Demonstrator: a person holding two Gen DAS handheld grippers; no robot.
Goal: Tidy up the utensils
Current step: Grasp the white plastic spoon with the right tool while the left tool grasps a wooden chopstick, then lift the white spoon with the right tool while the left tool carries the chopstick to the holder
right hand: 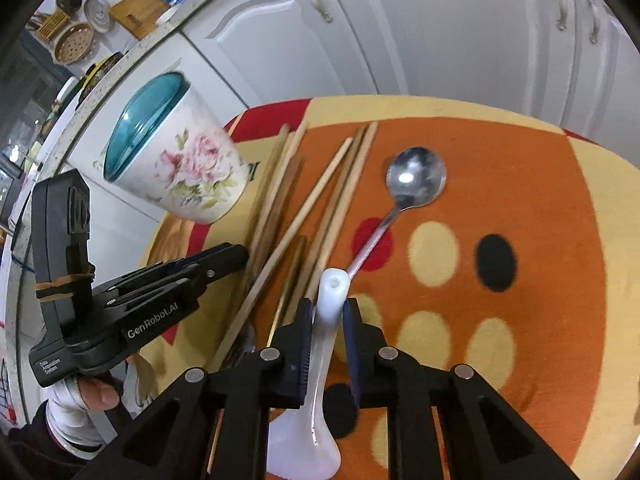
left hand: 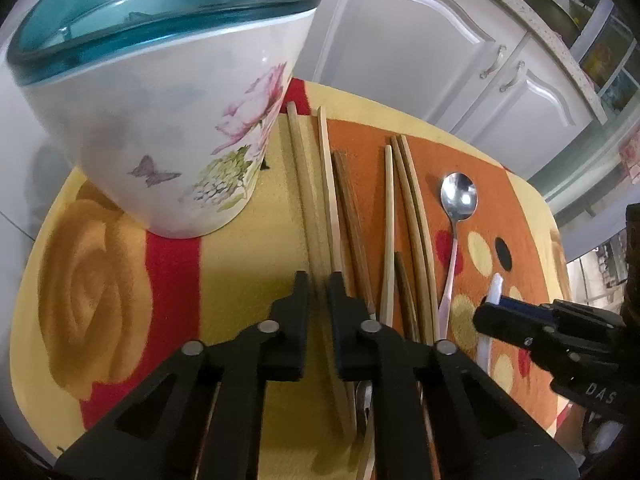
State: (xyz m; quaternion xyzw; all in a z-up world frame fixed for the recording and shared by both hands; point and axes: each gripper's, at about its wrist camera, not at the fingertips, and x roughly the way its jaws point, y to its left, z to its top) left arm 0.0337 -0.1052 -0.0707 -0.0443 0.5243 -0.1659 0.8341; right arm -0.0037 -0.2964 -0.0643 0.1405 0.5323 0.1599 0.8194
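Note:
A white flowered utensil holder [left hand: 168, 120] with a teal rim stands on the mat at the left; it also shows in the right wrist view [right hand: 180, 160]. Several wooden chopsticks [left hand: 332, 200] lie side by side on the mat. My left gripper [left hand: 319, 288] is shut on two light chopsticks [left hand: 316, 216]. A metal spoon with a pink handle [left hand: 458, 196] lies to the right of them, seen too in the right wrist view [right hand: 416, 176]. My right gripper [right hand: 328, 312] is shut on a white ceramic spoon [right hand: 324, 344], its handle end pointing forward.
A round mat [right hand: 520, 200] with orange, yellow and red patches covers the table. White cabinet doors [left hand: 420, 40] stand behind it. A counter [right hand: 120, 20] with boards and baskets runs at the upper left.

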